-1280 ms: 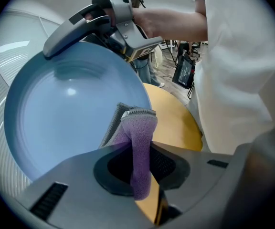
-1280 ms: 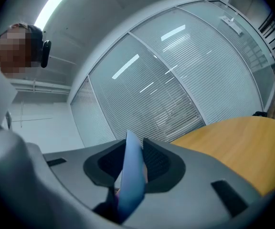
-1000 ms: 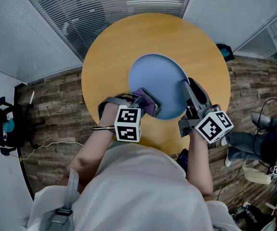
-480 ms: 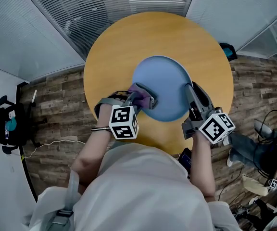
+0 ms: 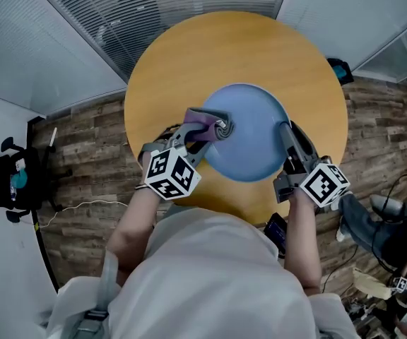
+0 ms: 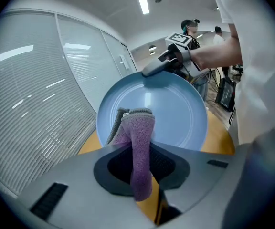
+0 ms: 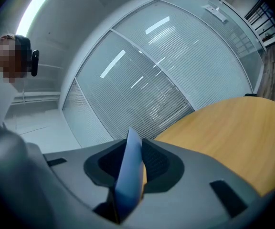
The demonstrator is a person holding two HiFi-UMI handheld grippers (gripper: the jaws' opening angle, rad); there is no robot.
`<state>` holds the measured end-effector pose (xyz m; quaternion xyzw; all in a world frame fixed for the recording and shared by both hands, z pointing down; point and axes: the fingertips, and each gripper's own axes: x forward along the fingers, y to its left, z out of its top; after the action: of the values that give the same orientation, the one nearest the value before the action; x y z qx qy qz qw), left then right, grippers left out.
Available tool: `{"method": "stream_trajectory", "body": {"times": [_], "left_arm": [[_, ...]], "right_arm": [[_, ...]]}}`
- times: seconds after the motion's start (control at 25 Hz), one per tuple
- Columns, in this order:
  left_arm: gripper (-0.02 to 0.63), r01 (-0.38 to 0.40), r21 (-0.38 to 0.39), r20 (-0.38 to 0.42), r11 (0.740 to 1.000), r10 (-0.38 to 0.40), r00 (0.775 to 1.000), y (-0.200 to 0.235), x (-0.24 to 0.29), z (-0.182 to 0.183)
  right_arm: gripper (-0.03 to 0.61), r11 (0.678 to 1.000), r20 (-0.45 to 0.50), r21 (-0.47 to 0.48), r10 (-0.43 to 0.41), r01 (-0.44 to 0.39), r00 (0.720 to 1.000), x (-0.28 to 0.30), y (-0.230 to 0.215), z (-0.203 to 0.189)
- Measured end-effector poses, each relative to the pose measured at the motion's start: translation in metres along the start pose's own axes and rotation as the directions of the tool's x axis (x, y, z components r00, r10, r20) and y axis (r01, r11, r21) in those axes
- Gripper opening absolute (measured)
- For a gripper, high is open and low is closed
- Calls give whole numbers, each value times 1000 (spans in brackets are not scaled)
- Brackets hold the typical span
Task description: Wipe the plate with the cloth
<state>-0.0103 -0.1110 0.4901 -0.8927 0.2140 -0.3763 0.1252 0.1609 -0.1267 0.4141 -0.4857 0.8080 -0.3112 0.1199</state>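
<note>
Plate: blue and round, above the middle of the table, with one gripper at each side of it; in the left gripper view its face is turned toward me, so I judge it is tipped up rather than lying flat.
Right gripper: clamped on the plate's right rim; in its own view the blue edge stands edge-on between the closed jaws.
Left gripper: clenched on the cloth, at the plate's left edge.
Cloth: purple and fleecy with a grey side, folded over and sticking out past the jaws; its tip lies against the plate's left inner face.
Handling, plate: I take it as stiff, smooth and breakable; the rim is the only sensible hold, and a one-sided pinch could slip if I press hard.
Handling, cloth: soft and limp, so I judge only the part near the jaws carries any pressure.
Next, my guess: sweep the cloth in arcs across the face, pressing lightly toward the held rim.
Table: round, yellow wood, bare around the plate.
Glass wall: with blinds, just beyond the table's far edge.
</note>
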Motion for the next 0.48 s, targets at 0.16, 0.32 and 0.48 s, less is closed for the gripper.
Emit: {"method": "stream_trajectory", "body": {"times": [0.16, 0.32, 0.48], "left_arm": [[71, -34, -94, 81, 995, 42, 996, 9, -10, 4], [71, -69, -166, 139, 984, 93, 986, 14, -16, 11], [71, -162, -195, 195, 967, 200, 960, 23, -31, 18]], "right_arm": [[98, 1000, -20, 12, -15, 15, 1000, -2, -11, -7], [93, 1000, -46, 10, -27, 27, 999, -8, -27, -12], [86, 998, -76, 10, -67, 68, 995, -11, -49, -21]]}}
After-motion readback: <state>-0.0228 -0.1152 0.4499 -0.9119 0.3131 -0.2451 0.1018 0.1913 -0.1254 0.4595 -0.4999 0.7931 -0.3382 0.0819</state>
